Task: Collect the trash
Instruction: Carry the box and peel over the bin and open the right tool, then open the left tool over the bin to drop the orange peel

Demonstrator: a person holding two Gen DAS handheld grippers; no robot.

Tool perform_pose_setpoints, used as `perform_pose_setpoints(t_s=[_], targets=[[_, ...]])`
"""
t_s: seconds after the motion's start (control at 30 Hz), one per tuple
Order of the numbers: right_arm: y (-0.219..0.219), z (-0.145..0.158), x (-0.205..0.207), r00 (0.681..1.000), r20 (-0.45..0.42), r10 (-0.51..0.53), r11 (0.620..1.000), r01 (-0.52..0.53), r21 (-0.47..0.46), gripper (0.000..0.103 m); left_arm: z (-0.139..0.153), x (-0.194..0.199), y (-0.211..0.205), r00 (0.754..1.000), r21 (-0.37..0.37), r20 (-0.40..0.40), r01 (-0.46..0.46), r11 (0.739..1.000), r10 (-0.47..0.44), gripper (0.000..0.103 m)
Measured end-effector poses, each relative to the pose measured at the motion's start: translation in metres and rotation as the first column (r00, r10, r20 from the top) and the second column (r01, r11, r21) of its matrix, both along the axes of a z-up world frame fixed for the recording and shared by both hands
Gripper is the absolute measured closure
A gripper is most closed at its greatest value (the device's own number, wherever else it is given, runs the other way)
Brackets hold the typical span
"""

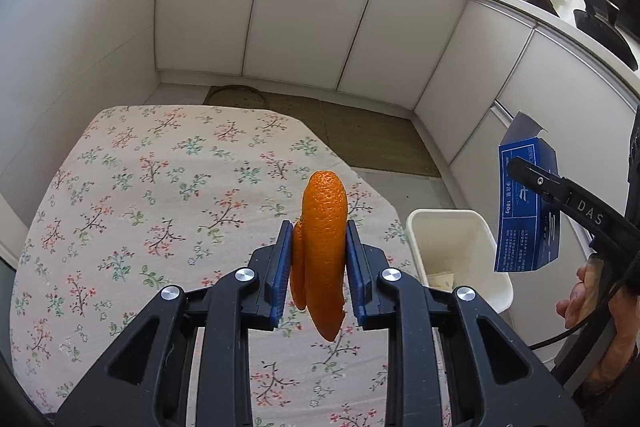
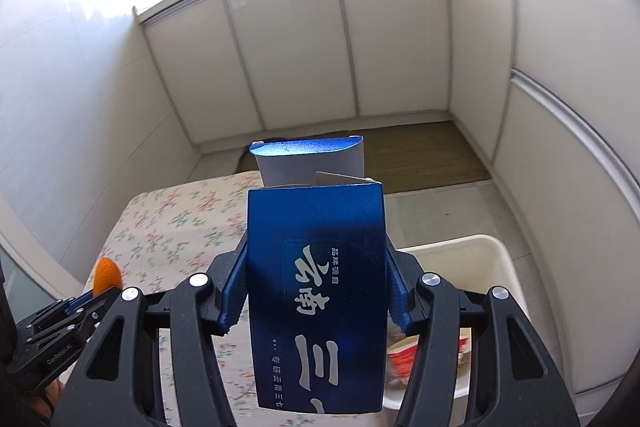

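Left gripper (image 1: 316, 267) clamped on a light, limp orange peel (image 1: 324, 251) above the floral table (image 1: 140, 187), right gripper (image 2: 316, 291) clamped across a thin, crushable blue carton (image 2: 320, 287) beside the white bin (image 1: 452, 239); both probably need only gentle mid-body grips

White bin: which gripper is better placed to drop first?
Right, probably. The right gripper holds the blue box nearly over the white bin; the left gripper holds its orange peel over the table.

The left gripper (image 1: 318, 267) is clamping something narrow between its fingers (image 1: 280, 267); the right gripper (image 2: 316, 291) is gripping at half width.
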State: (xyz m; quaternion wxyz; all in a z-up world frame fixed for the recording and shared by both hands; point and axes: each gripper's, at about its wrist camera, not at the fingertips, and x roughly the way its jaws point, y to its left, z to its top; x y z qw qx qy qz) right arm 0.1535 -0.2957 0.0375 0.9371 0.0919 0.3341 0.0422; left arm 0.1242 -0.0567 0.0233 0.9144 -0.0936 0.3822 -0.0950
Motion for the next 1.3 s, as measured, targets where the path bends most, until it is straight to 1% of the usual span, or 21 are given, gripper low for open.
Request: perform_pose_setpoints(t_s=[0.23,0.37,0.5,0.53,0.6,0.73,0.8,1.0,1.07,1.2,1.3], targets=[[-0.070,-0.003,-0.009,0.991,-0.005,-0.133,0.991,0.133,0.014,0.047,0.007,0.007,-0.051,0.997,0.005,0.017,0.081,0.997,-0.081,0.079],[-0.099,-0.003,-0.015,0.982,0.000,-0.188,0.982,0.188,0.026,0.047,0.009,0.008,-0.077,0.992,0.006,0.020,0.122,0.992,-0.122,0.079],[-0.125,-0.009,-0.021,0.971,-0.017,-0.240,0.970,0.240,0.037,0.046,0.010,0.009,-0.102,0.986,0.013,0.025,0.162,0.987,-0.162,0.079],[-0.131,-0.011,-0.021,0.967,-0.023,-0.252,0.967,0.253,0.043,0.045,0.010,0.009,-0.106,0.985,0.015,0.027,0.172,0.985,-0.172,0.079],[-0.140,-0.013,-0.025,0.962,-0.027,-0.272,0.960,0.273,0.057,0.037,0.011,0.010,-0.120,0.981,0.022,0.034,0.192,0.981,-0.193,0.079],[-0.157,-0.009,-0.033,0.952,-0.011,-0.306,0.949,0.306,0.077,0.034,0.014,0.012,-0.143,0.973,0.022,0.047,0.227,0.974,-0.228,0.079],[-0.163,-0.006,-0.040,0.946,0.005,-0.324,0.943,0.323,0.081,0.029,0.015,0.014,-0.154,0.968,0.023,0.050,0.247,0.969,-0.248,0.079],[-0.181,0.003,-0.056,0.921,0.039,-0.389,0.919,0.384,0.093,0.022,0.019,0.017,-0.187,0.952,0.021,0.063,0.298,0.954,-0.299,0.079],[-0.188,0.005,-0.062,0.909,0.050,-0.413,0.909,0.409,0.085,0.021,0.020,0.020,-0.198,0.947,0.018,0.066,0.314,0.949,-0.314,0.079],[-0.199,0.010,-0.069,0.884,0.077,-0.462,0.887,0.459,0.048,0.014,0.023,0.025,-0.221,0.936,0.009,0.075,0.344,0.939,-0.344,0.079],[-0.206,0.010,-0.075,0.864,0.090,-0.496,0.867,0.497,0.008,0.014,0.023,0.028,-0.237,0.928,0.001,0.079,0.364,0.931,-0.363,0.079]])
